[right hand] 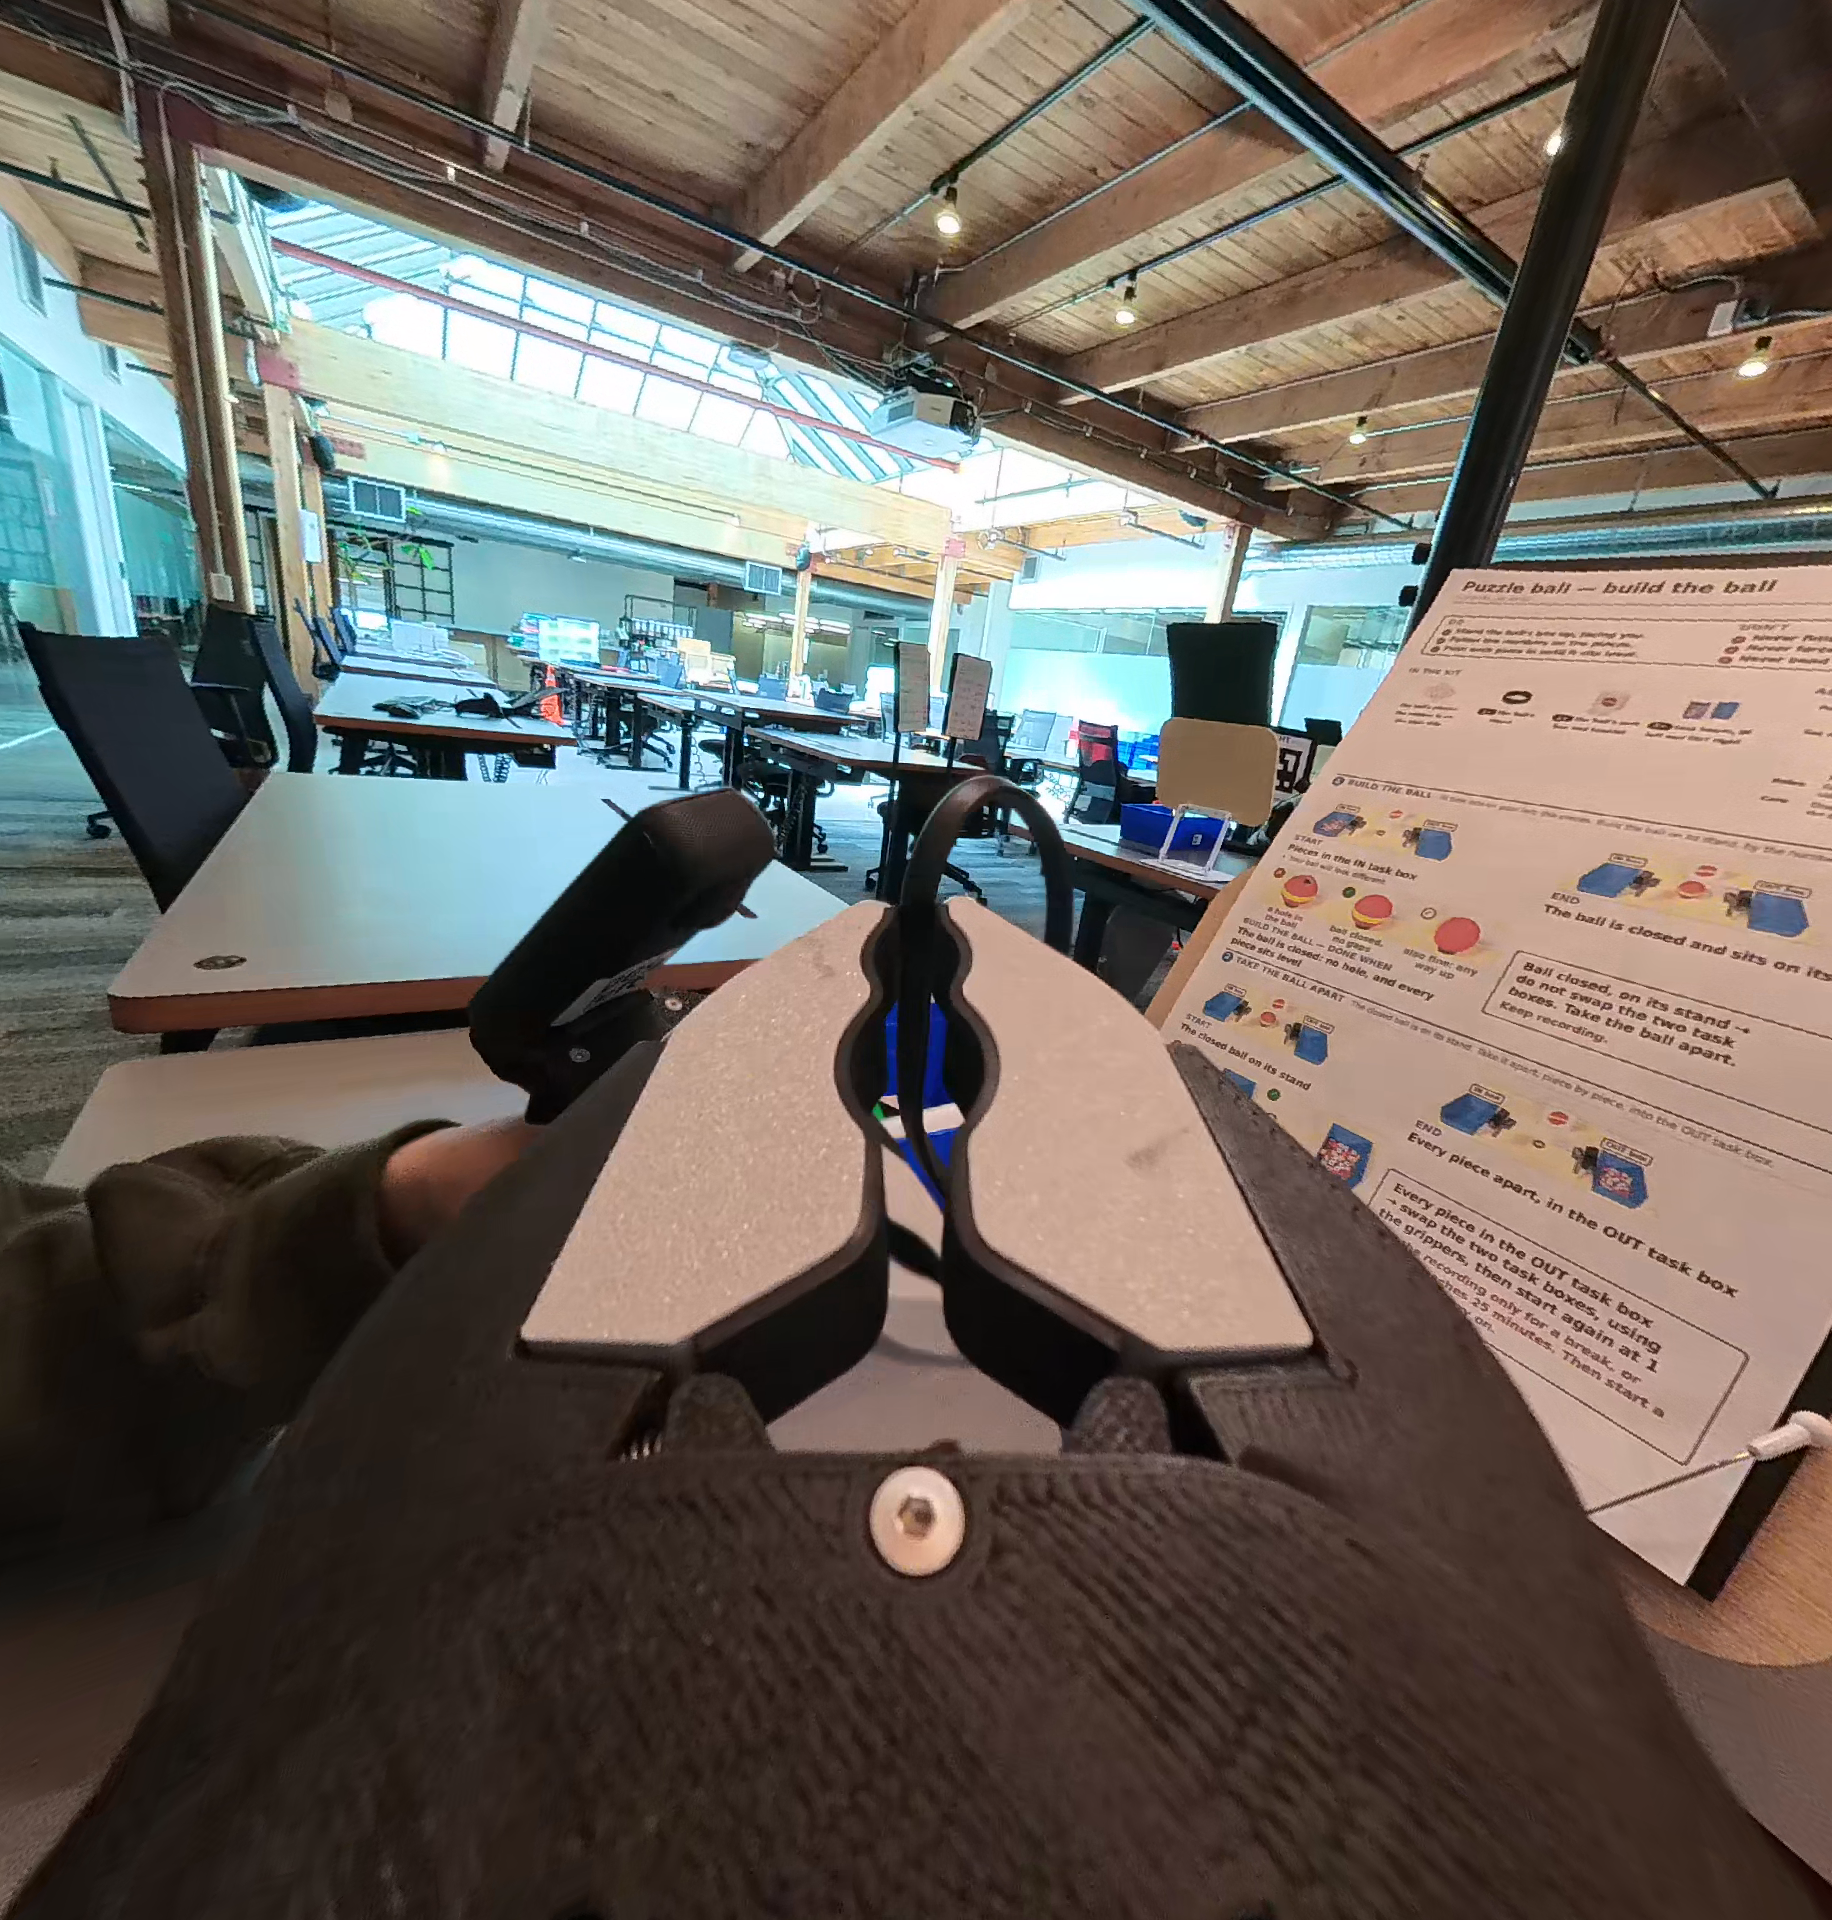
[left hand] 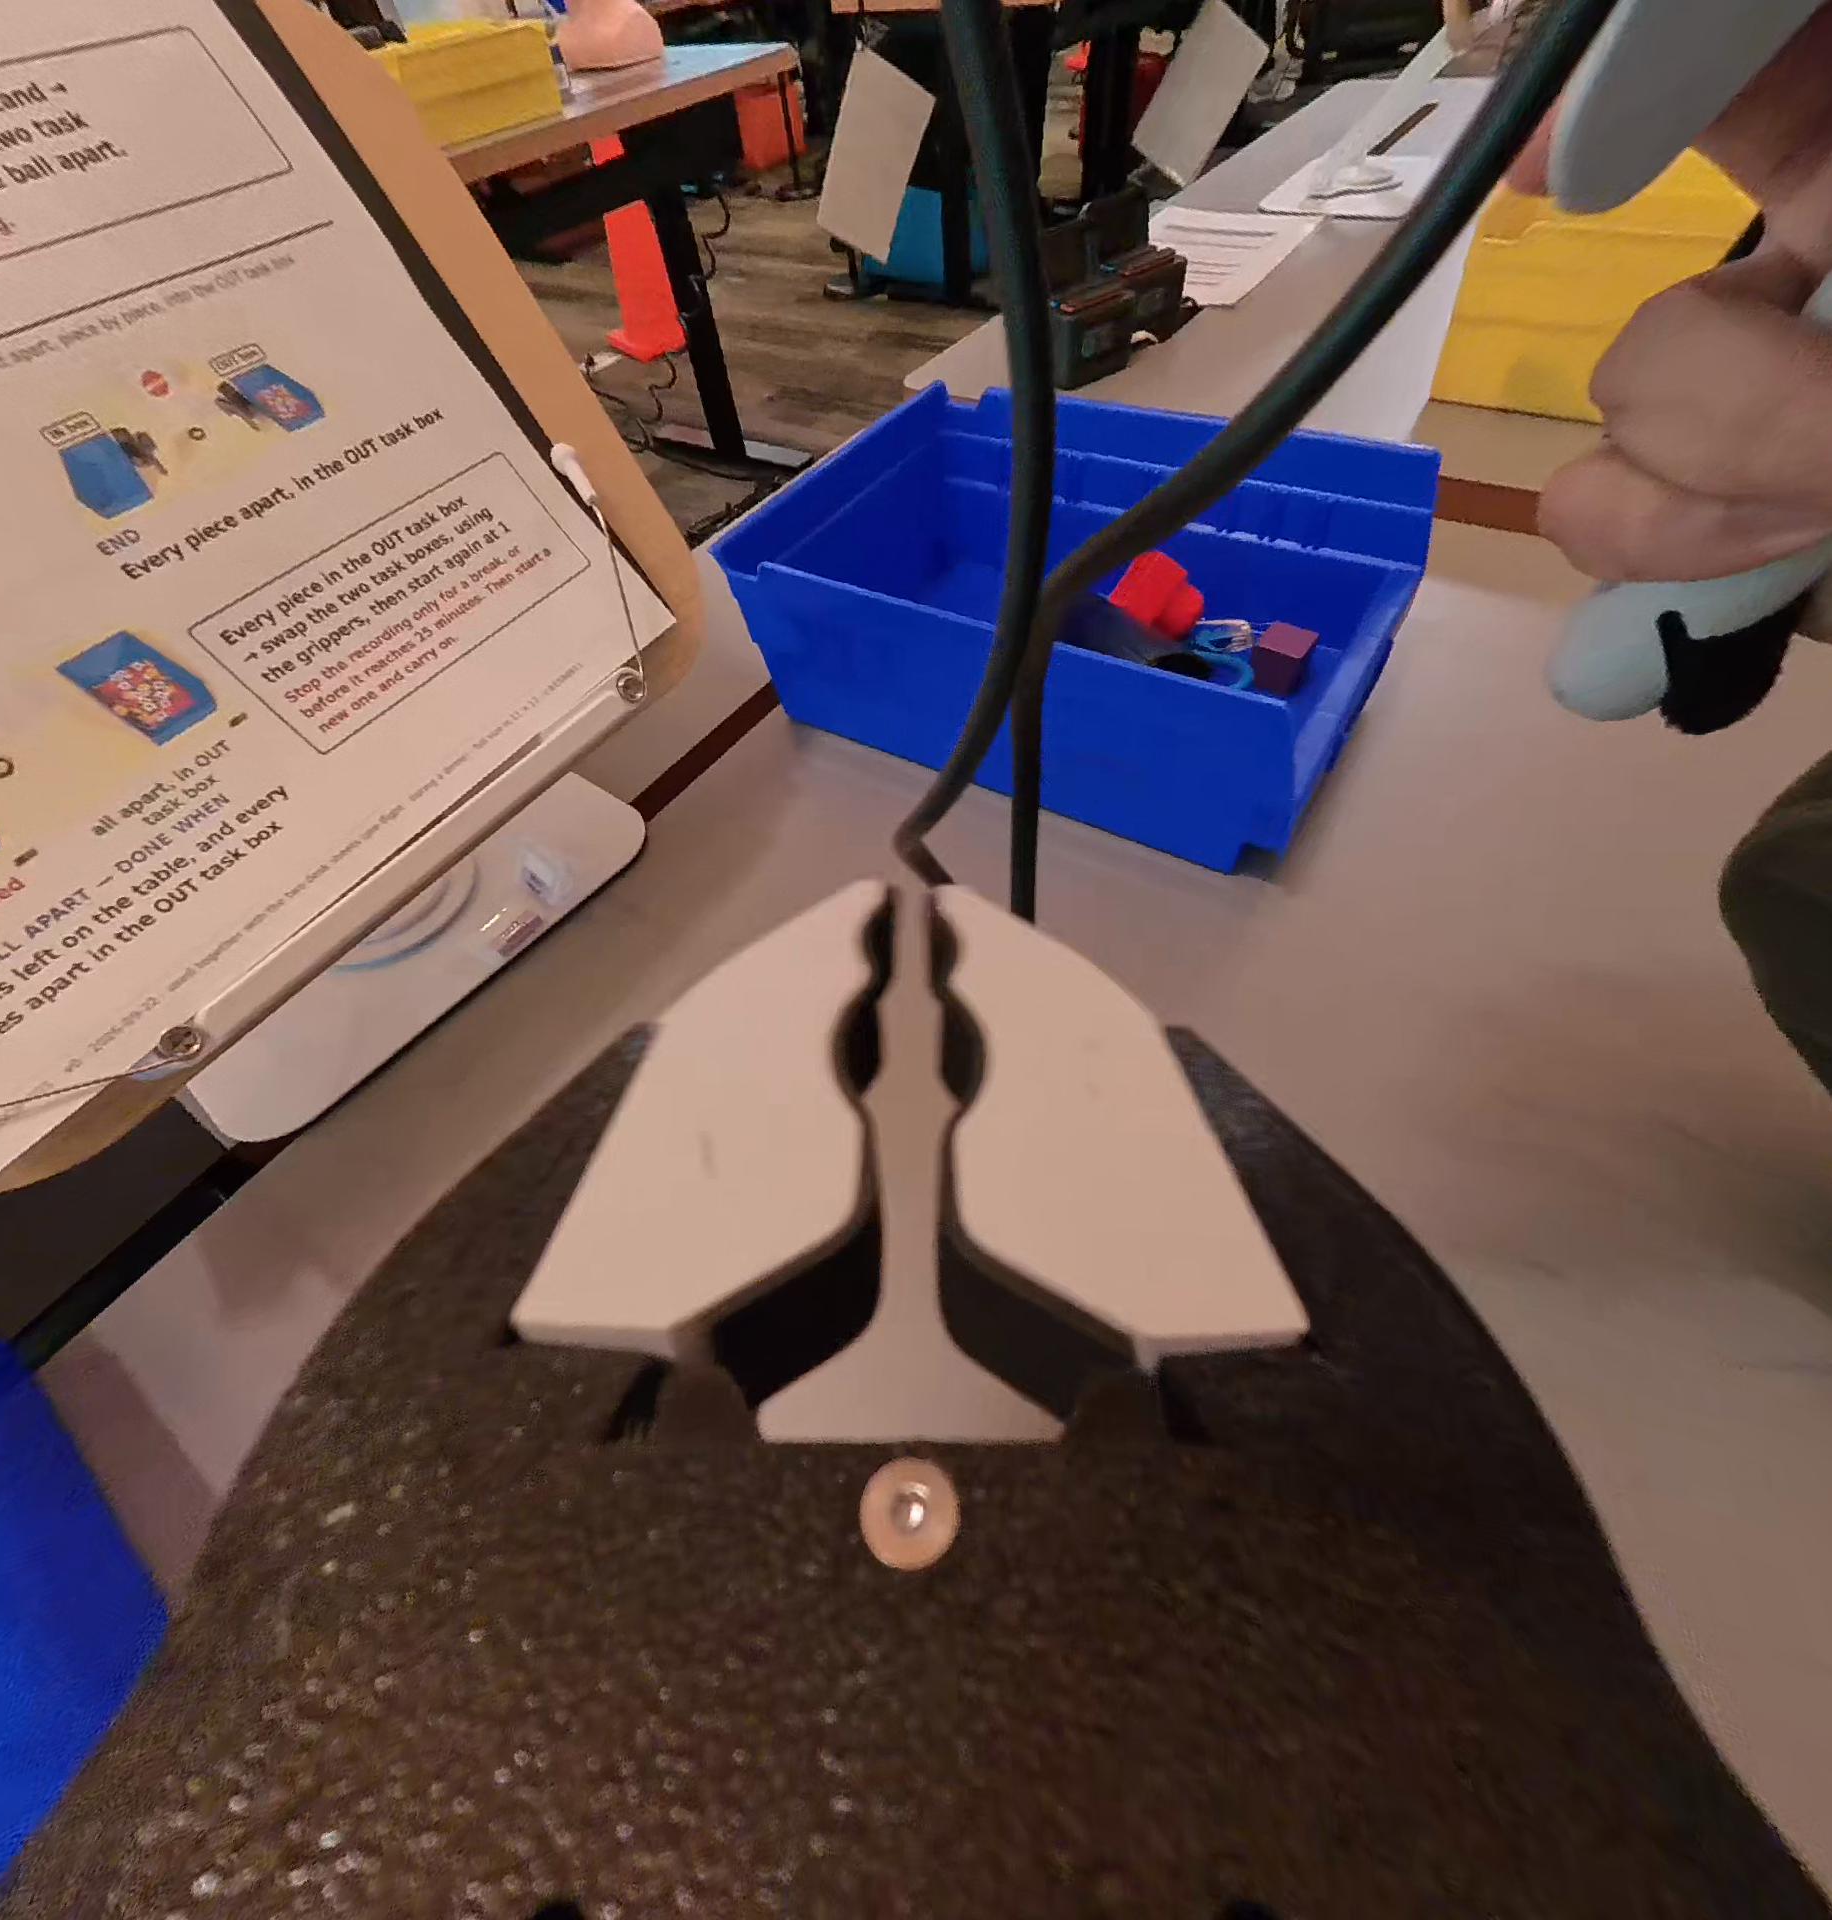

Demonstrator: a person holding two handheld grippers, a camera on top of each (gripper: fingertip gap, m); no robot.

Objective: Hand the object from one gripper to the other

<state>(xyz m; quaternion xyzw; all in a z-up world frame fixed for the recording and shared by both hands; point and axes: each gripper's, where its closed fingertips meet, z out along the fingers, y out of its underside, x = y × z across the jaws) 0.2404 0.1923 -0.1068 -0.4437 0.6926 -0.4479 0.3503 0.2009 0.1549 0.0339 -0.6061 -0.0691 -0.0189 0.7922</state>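
The black cable is pinched at both ends — its kinked tip by the left gripper, its loop by the right gripper (higher up) — and runs nearly upright between them.

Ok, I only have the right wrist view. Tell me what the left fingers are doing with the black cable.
Observer: The left gripper is pinching a kinked end of the black cable between its fingertips.
Operator: Give me what lies beyond it.
Observer: An open blue bin stands on the table just past the fingertips.
Operator: List what you can make out inside.
Observer: A red piece and a purple cube, both towards the right end of the near compartment.
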